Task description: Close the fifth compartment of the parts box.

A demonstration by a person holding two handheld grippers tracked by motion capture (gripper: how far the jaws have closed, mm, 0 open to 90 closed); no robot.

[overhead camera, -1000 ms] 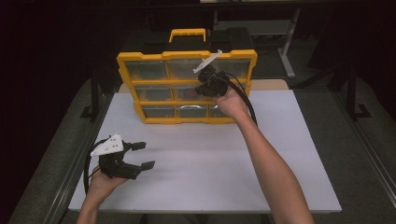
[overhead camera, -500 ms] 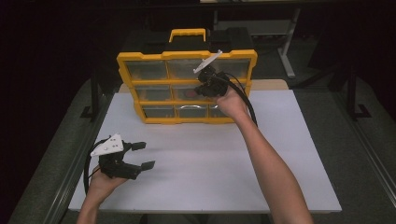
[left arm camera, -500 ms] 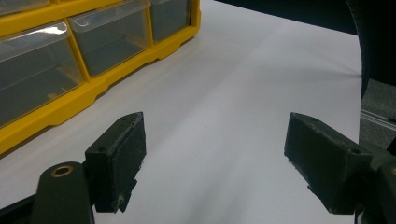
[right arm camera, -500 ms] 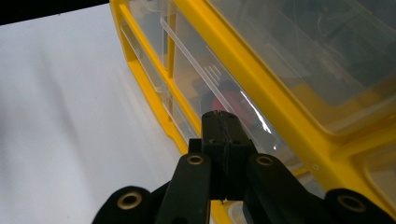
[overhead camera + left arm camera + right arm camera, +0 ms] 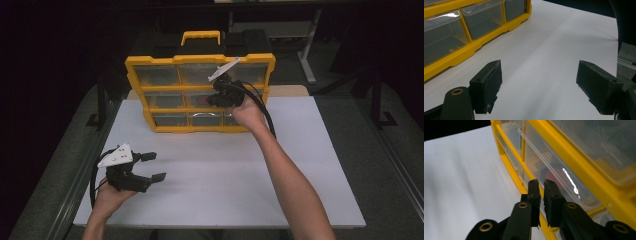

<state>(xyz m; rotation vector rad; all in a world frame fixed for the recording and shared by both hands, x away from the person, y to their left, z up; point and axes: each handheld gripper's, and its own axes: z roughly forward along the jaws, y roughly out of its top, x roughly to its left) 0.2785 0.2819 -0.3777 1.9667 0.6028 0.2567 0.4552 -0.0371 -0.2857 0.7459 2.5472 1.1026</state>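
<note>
Drawer cabinet (image 5: 200, 92): stood upright on the table (image 5: 300, 170) at its far edge. Right gripper (image 5: 220, 95): placed against the cabinet's front, right of centre. Left gripper (image 5: 150, 167): held before the cabinet, well apart, toward its left.

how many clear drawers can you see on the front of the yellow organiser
9 on the yellow organiser: three rows of three. The right hand-held gripper partly covers the middle and right ones.

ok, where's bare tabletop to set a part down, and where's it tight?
Widest free patch: white tabletop between the yellow organizer at the back and the near edge, right of the left gripper. A strip left of the organizer is bare too. Right of the forearm the top is clear to the edge. Tight: organizer front, where the right gripper sits at a drawer.
</note>
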